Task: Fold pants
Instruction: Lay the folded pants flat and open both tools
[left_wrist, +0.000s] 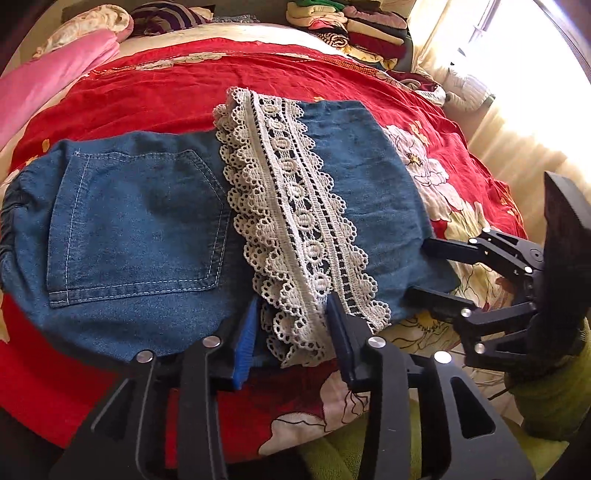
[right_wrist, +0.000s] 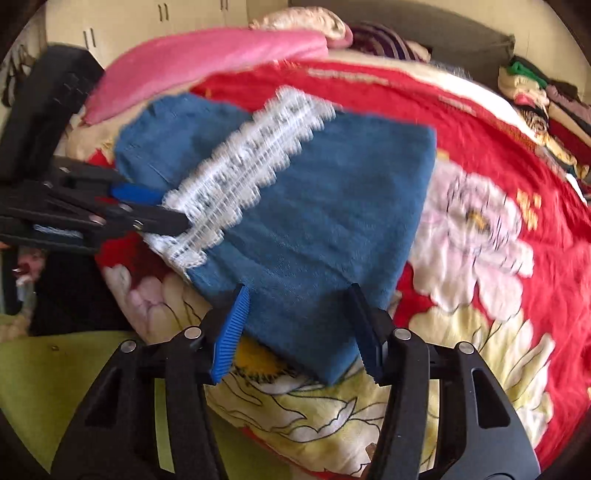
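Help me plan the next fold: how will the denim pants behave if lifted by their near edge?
The pants lie flat and creased, so they will probably drape limply from each gripper. Their lace trim looks open-worked and may snag on the pads. The red bedspread looks soft, so pushing likely bunches them.

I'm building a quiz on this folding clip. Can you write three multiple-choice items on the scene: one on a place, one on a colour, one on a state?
1. Where do the pants lie?
A. on a red floral bedspread
B. on a wooden floor
C. in a basket

2. What colour is the lace trim?
A. black
B. off-white
C. green

3. What sits between the left gripper jaws?
A. nothing
B. a pink pillow
C. the near end of the lace trim

Answers: 1 A, red fabric with flowers surrounds the denim; 2 B, the lace band looks pale cream; 3 C, the lace edge lies between its two blue pads.
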